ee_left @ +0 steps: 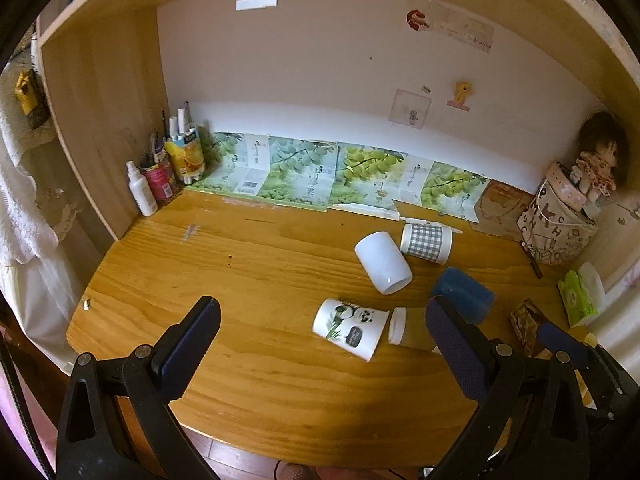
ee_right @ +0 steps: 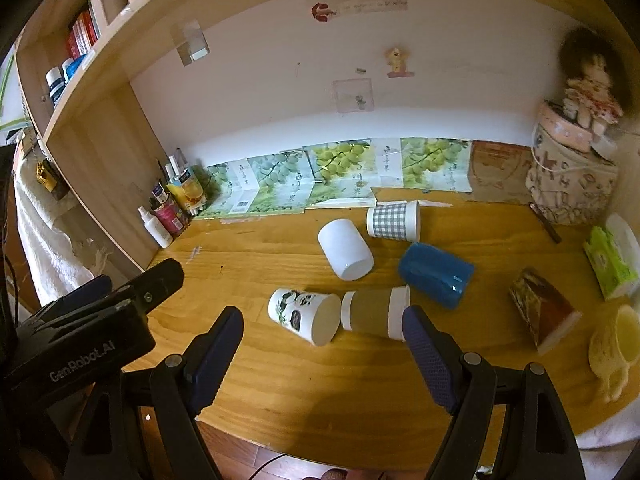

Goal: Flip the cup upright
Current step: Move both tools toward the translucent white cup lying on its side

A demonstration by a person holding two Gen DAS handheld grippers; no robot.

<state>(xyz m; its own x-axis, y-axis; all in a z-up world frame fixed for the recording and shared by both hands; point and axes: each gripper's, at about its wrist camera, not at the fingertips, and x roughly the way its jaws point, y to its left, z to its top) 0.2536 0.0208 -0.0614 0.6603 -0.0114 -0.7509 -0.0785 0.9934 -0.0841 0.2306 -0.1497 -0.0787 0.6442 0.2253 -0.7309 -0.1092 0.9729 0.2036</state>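
Wooden desk holds five cups lying down; panda cup lies nearest. Left gripper and right gripper hover above, jaws apart, empty.

A wooden desk carries five cups on their sides: panda cup, brown-sleeved cup, white cup, blue cup, gingham cup (nearest the wall).

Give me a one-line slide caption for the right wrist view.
Open right gripper hovers before five cups lying on their sides on the wooden desk, nearest the panda cup and brown-sleeved cup.
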